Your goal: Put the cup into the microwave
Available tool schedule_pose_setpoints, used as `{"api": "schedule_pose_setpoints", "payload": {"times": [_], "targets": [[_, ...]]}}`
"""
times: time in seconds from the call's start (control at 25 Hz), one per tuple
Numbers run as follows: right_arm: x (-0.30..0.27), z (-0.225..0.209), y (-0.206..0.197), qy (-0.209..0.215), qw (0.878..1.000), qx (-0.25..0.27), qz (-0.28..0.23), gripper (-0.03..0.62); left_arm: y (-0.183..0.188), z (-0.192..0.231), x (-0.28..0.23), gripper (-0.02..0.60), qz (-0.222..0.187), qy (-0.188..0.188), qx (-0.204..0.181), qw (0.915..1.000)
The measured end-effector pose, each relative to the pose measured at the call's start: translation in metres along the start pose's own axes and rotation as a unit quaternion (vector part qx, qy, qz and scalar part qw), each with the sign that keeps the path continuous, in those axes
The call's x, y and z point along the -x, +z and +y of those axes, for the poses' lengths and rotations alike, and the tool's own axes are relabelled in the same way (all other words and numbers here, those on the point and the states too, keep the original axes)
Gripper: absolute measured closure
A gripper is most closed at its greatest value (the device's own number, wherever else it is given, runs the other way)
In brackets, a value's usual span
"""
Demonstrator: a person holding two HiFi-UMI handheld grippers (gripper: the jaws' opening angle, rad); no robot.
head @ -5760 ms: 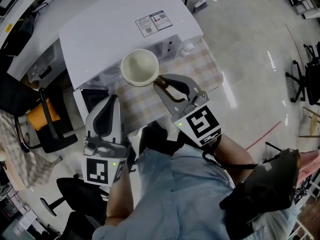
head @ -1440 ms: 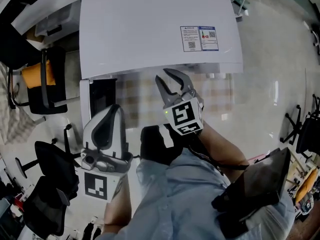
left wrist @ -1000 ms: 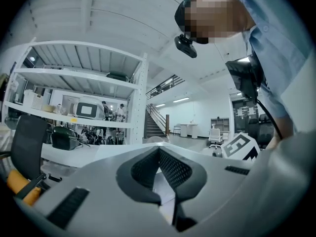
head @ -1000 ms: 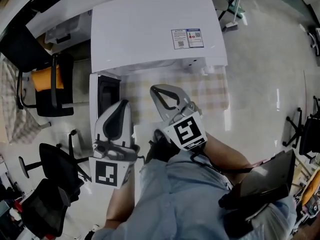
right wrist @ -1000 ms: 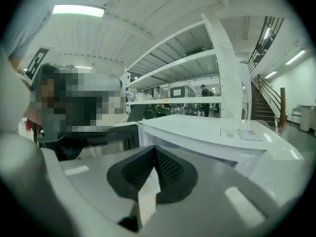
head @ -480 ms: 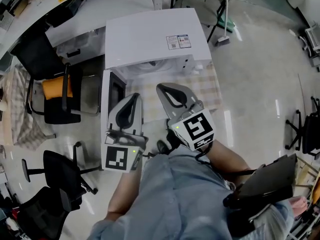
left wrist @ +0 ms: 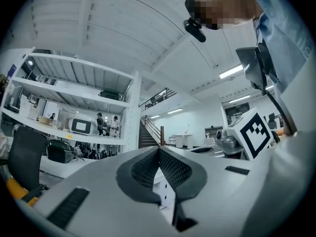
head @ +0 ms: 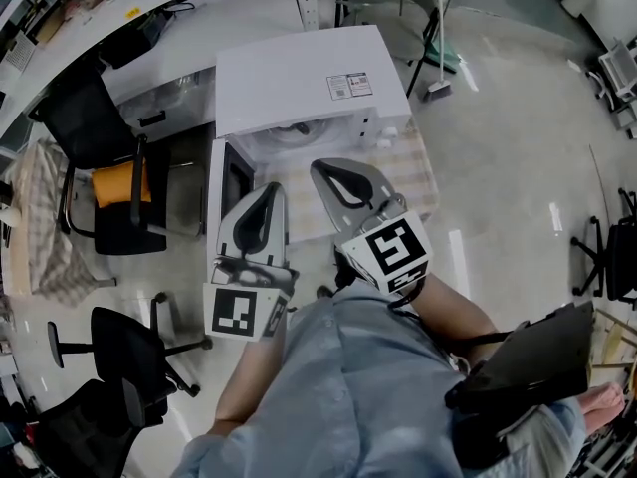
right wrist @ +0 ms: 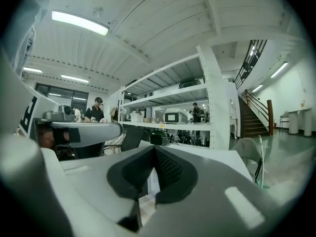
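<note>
One microwave (head: 299,78), left claw (head: 270,190), right claw (head: 318,167), both closed.

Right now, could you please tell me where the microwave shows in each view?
Head view: the microwave sits at top centre, beyond both grippers.
Left gripper view: only a white sliver in the gap under the closed jaws, probably it.
Right gripper view: its flat white top lies just beyond the jaws.
Shared landmark: the staircase, in both gripper views only.
</note>
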State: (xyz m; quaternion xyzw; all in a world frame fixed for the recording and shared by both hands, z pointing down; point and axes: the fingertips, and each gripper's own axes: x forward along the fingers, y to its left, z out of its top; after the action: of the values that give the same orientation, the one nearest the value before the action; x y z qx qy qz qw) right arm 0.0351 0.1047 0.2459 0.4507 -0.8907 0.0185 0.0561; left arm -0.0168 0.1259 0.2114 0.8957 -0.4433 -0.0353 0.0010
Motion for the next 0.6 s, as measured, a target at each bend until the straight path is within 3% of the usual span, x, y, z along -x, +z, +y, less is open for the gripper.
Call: {"api": "schedule_pose_setpoints", "payload": {"times": [0.6], "targets": [[0.003,0.015,0.005,0.007,1.000,-0.001,-0.012,0.594,0.003,0.004,0.011,0.577,-0.003,0.000,-0.009,1.0000]]}}
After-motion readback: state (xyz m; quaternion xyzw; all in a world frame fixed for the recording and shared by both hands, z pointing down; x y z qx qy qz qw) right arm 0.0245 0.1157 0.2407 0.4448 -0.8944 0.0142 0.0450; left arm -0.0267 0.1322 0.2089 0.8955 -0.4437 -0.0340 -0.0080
